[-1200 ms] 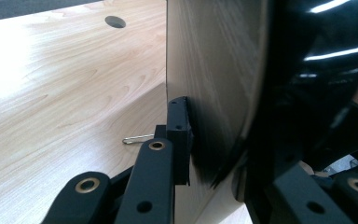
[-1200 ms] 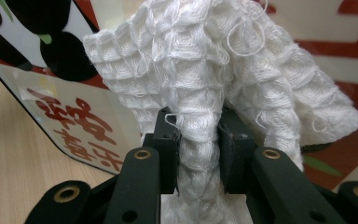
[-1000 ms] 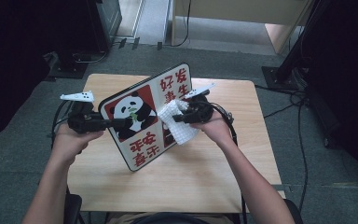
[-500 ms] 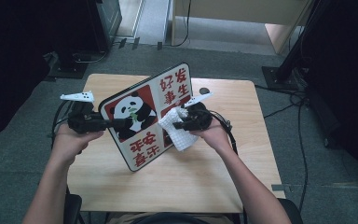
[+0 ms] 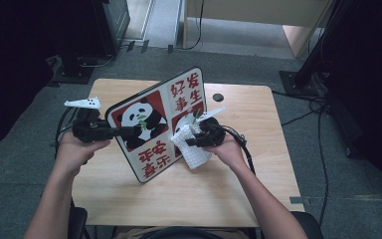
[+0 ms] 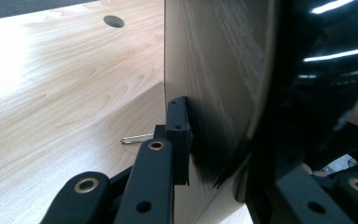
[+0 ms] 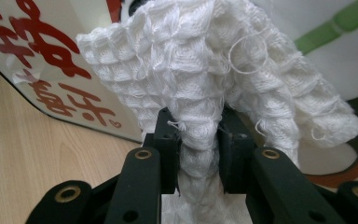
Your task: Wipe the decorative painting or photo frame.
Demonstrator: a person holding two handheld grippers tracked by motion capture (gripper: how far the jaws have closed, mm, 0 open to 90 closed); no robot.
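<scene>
Wiping the panda board (image 5: 155, 124), propped tilted mid-desk (image 5: 258, 129): the left tool (image 6: 200, 140) clamps its stiff, glossy, likely slippery edge; the right tool (image 7: 198, 140) pinches a soft, limp white cloth (image 7: 205, 60) by its bunched middle.

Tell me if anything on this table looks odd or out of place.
Mostly the panda sign: it stands tilted on one edge on the table rather than lying flat, clamped by the left gripper. The white cloth in the right gripper has frayed, loose threads. Nothing is spilled.
</scene>
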